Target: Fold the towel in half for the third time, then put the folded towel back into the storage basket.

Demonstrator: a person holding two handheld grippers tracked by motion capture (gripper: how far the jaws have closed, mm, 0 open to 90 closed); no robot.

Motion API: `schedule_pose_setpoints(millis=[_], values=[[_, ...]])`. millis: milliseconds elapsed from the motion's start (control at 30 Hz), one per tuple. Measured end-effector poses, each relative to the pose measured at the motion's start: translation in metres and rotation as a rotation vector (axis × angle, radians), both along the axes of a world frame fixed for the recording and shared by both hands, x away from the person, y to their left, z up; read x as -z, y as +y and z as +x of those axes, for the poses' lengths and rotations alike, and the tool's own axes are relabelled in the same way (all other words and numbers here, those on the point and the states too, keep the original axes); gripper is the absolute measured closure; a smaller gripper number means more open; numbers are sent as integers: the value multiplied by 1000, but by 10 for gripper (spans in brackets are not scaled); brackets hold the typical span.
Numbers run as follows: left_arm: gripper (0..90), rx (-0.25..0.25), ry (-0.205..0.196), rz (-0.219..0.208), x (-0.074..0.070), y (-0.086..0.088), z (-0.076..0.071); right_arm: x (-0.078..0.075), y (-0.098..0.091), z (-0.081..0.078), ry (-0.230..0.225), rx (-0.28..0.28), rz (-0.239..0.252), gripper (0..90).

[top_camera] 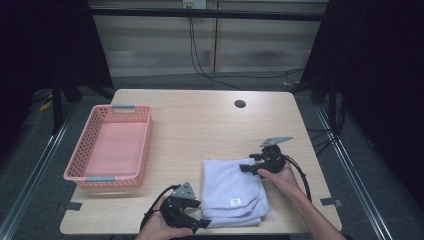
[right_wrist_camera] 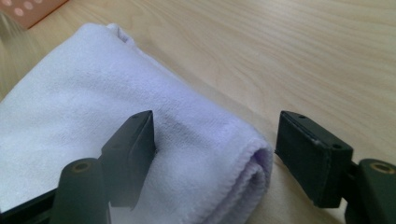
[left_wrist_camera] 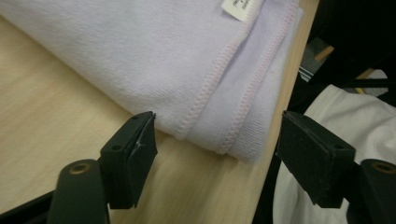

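folded towel (top_camera: pixel 232 187) between left gripper (top_camera: pixel 192 216), right gripper (top_camera: pixel 250 167)

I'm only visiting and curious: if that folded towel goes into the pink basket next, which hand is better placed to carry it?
Probably the left gripper: it sits at the towel corner on the basket side. The right gripper is at the far edge.

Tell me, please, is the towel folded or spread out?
Folded: the towel lies as a compact rectangle, with stacked hemmed layers at its edge.

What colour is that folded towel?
Pale lilac towel with pinkish stitched hems, best seen in the left gripper view.
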State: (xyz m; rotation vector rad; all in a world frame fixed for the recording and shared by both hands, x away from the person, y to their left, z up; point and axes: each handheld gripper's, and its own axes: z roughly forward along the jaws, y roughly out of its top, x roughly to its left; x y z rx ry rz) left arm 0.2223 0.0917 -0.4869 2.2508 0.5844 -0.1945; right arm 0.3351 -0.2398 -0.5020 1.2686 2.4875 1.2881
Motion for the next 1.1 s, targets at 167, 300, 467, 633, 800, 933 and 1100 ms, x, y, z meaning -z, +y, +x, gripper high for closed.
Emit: schedule_pose_setpoints(millis=[167, 300, 467, 633, 800, 933, 1100], values=[[201, -7, 7, 28, 4, -10, -1, 3, 3, 1, 32, -50, -1, 275], [167, -8, -15, 45, 6, -14, -6, 2, 5, -2, 27, -67, -15, 273], [199, -2, -61, 90, 4, -21, -9, 0, 12, -7, 0, -93, -72, 401], [394, 8, -108, 125, 2, -22, -8, -1, 13, -7, 12, -104, -71, 519], [600, 13, -164, 156, 1, -21, -7, -3, 13, -8, 17, -121, -65, 631], [683, 15, -86, 116, 2, -15, 4, -3, 10, -5, 45, -111, -32, 709], [691, 11, -45, 99, 1, -13, 8, -5, 7, -2, 61, -107, -5, 738]])
